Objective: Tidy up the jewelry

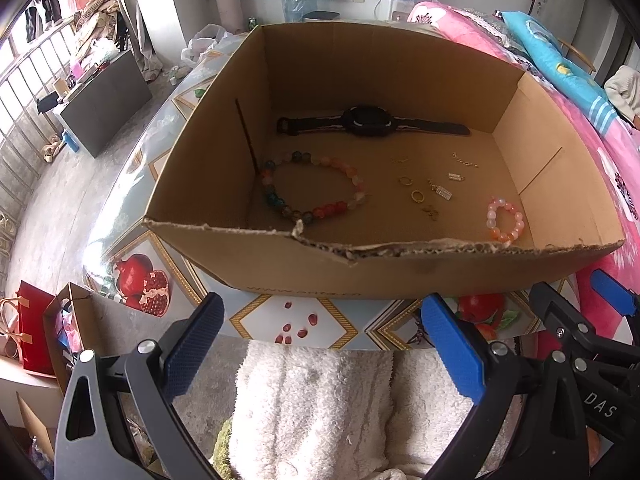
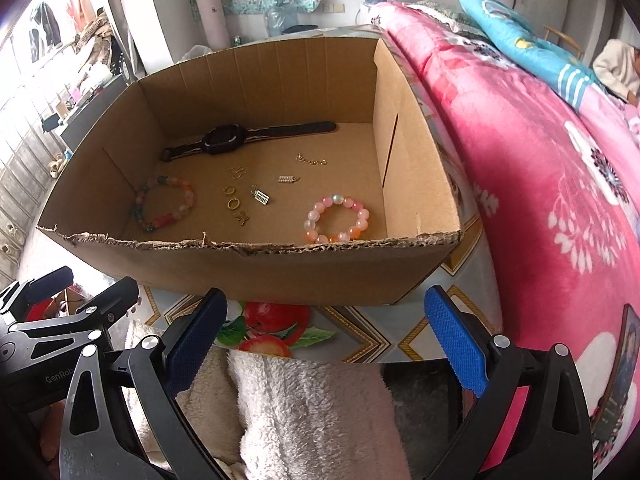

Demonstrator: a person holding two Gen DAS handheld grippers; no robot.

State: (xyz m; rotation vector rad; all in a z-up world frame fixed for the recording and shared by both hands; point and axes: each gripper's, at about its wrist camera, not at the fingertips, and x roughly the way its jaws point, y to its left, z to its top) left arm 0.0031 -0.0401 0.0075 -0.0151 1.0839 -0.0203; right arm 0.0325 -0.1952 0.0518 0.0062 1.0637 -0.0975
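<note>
- Two grippers are waiting low in front of the box, the left gripper [image 1: 320, 344] and the right gripper [image 2: 326, 340]. Both are standing wide apart at the jaws and are holding nothing.
- They are hanging over a fluffy white blanket [image 2: 316, 412], below the table edge, so neither one is reaching into the box right now.
- The cardboard box [image 2: 248, 272] is sitting on a table [image 1: 256, 320] with fruit pictures on its cover. The near wall is cut low and ragged, likely so the grippers can get in easily.
- All the jewelry is lying on the box floor, spread out flat with gaps in between, so each piece is easy to see and pick.
- A black watch [image 2: 224, 140] is lying straight along the back wall.
- A big bead bracelet [image 1: 316, 186] with many colors is lying on the left side, near the left wall.
- A small pink bracelet [image 2: 338, 220] is lying at the front right, close to the low wall.
- Small gold rings [image 2: 233, 200] are sitting in the middle, and silver charms [image 2: 262, 196] are just beside them. A thin little chain [image 2: 311, 160] is lying farther back.
- This scene is fitting two stories: pieces laid out tidy already, or pieces waiting to be sorted. One look is not telling which.
</note>
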